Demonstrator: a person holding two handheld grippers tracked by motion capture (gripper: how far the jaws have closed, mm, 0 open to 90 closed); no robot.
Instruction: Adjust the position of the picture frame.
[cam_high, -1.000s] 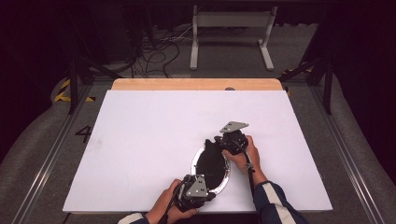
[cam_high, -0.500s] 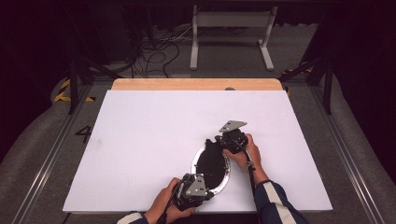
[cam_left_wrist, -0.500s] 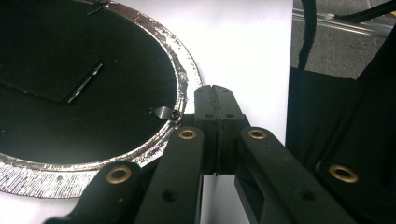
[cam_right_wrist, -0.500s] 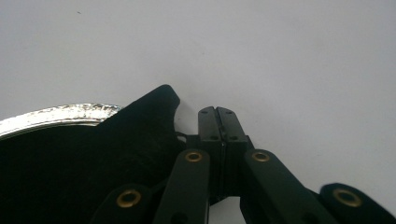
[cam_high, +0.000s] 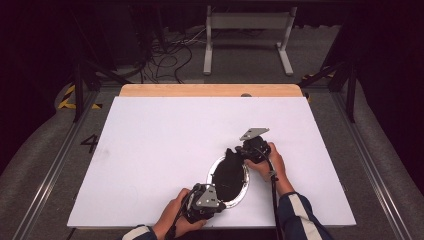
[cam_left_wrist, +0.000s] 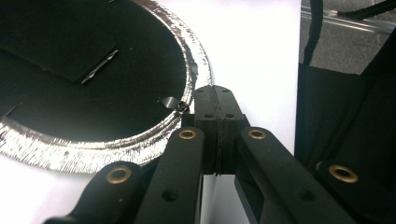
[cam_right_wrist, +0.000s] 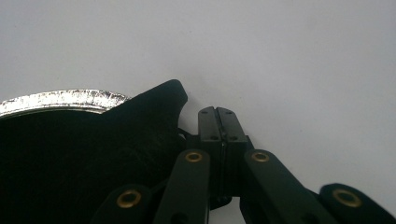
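A round foil-rimmed plate (cam_high: 212, 171) lies near the front of the white table, its inside covered by something black (cam_high: 229, 176). My left gripper (cam_high: 219, 199) sits at the plate's near edge; in the left gripper view its jaws (cam_left_wrist: 215, 91) are shut right beside the foil rim (cam_left_wrist: 192, 70), with nothing seen between them. My right gripper (cam_high: 236, 153) is at the plate's far right end. There its jaws (cam_right_wrist: 218, 112) are shut next to a black flap (cam_right_wrist: 159, 100) that laps over the rim (cam_right_wrist: 60, 99). A small curled black tab (cam_left_wrist: 171, 102) lies inside the plate by the left jaws.
The white board (cam_high: 165, 135) spreads wide to the left and back of the plate, with a wooden strip (cam_high: 210, 90) along its far edge. Metal rails (cam_high: 55, 165) flank the table; cables (cam_high: 170, 57) and a stand lie on the floor beyond.
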